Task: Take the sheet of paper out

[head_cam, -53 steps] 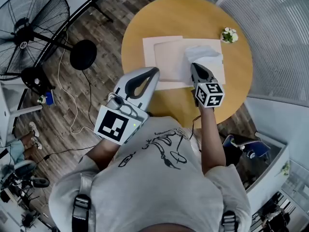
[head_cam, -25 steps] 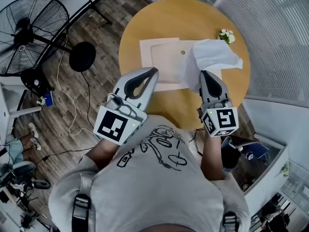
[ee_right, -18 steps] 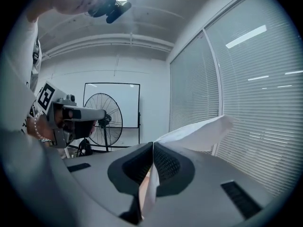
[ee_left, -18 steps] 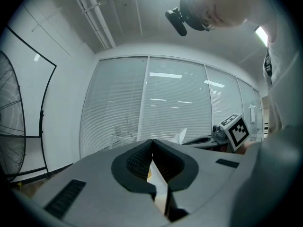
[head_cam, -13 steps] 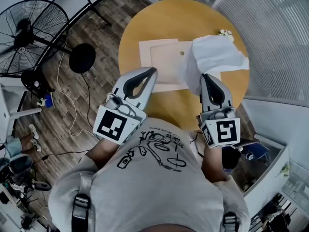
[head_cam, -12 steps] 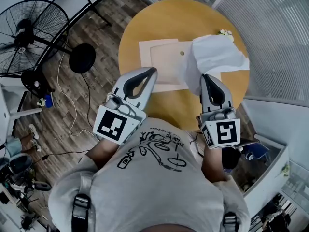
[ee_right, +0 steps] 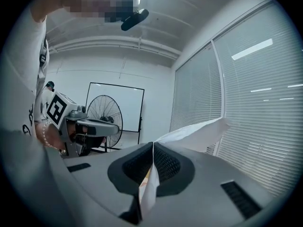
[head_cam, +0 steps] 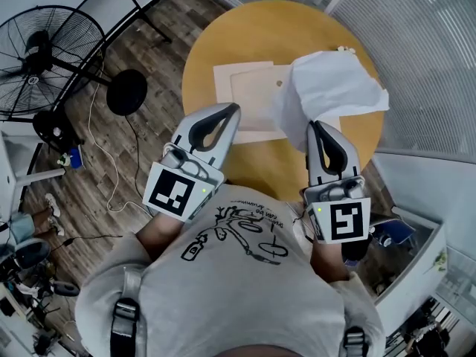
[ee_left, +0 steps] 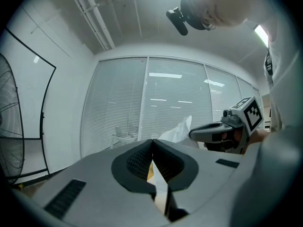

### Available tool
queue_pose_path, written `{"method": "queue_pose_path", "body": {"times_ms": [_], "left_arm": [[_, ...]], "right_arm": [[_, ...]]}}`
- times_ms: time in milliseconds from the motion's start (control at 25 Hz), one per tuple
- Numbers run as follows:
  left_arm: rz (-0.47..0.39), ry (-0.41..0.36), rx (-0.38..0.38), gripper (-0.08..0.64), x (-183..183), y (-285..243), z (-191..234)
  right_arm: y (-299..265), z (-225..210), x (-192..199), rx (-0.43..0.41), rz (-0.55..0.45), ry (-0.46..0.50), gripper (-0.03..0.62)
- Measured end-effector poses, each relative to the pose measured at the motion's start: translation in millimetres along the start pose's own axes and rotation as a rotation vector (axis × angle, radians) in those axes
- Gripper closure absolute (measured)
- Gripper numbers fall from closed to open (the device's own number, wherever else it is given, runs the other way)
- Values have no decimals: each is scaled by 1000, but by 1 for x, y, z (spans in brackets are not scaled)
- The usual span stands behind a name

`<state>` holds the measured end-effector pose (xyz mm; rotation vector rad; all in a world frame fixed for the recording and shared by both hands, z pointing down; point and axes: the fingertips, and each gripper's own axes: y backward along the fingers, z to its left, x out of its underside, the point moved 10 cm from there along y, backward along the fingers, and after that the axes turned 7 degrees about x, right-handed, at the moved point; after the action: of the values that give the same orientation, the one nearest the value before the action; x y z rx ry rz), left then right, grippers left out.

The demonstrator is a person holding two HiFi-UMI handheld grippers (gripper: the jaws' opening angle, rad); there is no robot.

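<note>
Holding the sheet of paper (head_cam: 327,88) above the envelope (head_cam: 249,99) at the desk's (head_cam: 245,36) middle, the right tongs (head_cam: 316,126) clench it; the left tongs (head_cam: 235,110) stay out of it, clenched empty. It seems out; next, set it aside.

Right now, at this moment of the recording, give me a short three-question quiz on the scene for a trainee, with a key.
1. Which gripper is shut on the white sheet?
2. True or false: the sheet lies flat on the round table.
3. What stands on the floor to the left of the table? A) a pedestal fan B) a ladder C) a bicycle
Key: 1, the right gripper; 2, false, it is held up above the table; 3, A.
</note>
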<state>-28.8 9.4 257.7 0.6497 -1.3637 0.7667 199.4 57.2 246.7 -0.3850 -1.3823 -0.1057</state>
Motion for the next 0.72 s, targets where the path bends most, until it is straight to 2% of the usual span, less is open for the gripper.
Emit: {"method": "queue_pose_path", "body": {"times_ms": [200,320,480,720], "left_arm": [[14,-4,0,538,0,-3,2],[-27,5,1,539,-2,-4,4],[26,-5,2,540,-1,0,5],[21,-5,5,539,-1,0,2]], "right_arm": [[3,2,-7,-3,-14,6,581],[3,4,-11,-3,-21,6,581],[4,7,-14,-3,-29,3,581],[7,6,-12,-3,-22,0,581]]}}
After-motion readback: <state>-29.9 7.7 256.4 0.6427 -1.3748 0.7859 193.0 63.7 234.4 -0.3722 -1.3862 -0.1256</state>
